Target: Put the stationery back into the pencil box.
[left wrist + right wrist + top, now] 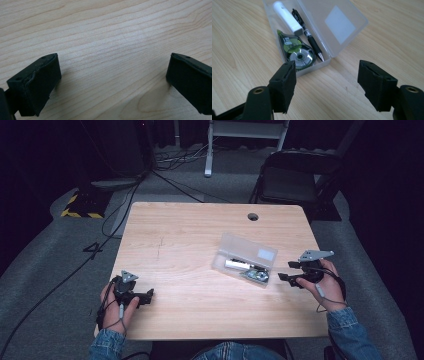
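Note:
A clear plastic case (pixel 245 259) (pixel 342 47) lies open right of the table's middle, its lid (pixel 337 23) laid back. Inside it lie a white tube (pixel 285 16), a black pen (pixel 308 37) and a green correction-tape roller (pixel 297 51). My right gripper (pixel 287 271) (pixel 327 86) stands open just right of the case, its jaws pointing at the case's near end with nothing between them. My left gripper (pixel 148 296) (pixel 112 85) rests open near the table's front left over bare wood, far from the case.
The wooden table (pixel 190 245) has a cable hole (pixel 253 216) near its far edge. Beyond it stand a black folding chair (pixel 295 177) and a white frame (pixel 245 135). Cables (pixel 115 215) run over the grey floor at the left.

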### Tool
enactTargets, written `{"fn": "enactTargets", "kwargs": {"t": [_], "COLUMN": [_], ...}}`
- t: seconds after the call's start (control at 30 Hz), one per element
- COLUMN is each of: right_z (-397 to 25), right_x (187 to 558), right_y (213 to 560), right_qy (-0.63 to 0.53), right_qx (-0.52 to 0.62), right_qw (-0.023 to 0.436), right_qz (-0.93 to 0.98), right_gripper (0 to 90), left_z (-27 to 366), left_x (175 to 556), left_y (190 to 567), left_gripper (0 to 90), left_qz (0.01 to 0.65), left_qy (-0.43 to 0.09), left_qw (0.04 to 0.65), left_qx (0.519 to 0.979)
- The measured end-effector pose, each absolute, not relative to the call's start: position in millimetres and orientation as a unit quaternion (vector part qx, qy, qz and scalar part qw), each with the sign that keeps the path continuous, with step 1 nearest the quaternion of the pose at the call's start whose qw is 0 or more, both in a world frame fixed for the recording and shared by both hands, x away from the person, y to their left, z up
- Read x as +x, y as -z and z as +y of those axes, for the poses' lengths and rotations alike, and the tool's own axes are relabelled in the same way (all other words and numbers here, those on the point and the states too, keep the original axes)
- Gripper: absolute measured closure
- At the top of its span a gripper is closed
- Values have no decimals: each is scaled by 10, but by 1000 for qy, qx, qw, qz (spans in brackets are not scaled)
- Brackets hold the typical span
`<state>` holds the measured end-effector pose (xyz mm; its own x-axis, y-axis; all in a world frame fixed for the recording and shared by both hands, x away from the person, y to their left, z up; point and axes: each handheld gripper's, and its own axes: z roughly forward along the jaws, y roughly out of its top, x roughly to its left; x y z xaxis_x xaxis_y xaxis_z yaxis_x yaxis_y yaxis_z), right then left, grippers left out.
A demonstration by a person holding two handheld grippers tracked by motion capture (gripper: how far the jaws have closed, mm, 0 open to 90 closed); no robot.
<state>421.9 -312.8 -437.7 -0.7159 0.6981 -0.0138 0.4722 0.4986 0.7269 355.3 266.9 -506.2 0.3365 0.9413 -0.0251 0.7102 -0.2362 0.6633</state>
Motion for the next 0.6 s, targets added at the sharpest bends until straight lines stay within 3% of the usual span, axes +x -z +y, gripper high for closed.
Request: {"fn": "enactTargets", "kwargs": {"t": [0.6], "right_z": [-3263], "right_x": [4208], "right_y": [4870], "right_qy": [-347], "right_qx": [371], "right_qw": [152], "right_qz": [848], "right_gripper": [307], "left_z": [2669], "left_x": [3553], "left_y": [5062], "left_gripper": [0], "left_qz": [542], "left_qy": [-195], "left_qw": [297], "left_qx": [762]}}
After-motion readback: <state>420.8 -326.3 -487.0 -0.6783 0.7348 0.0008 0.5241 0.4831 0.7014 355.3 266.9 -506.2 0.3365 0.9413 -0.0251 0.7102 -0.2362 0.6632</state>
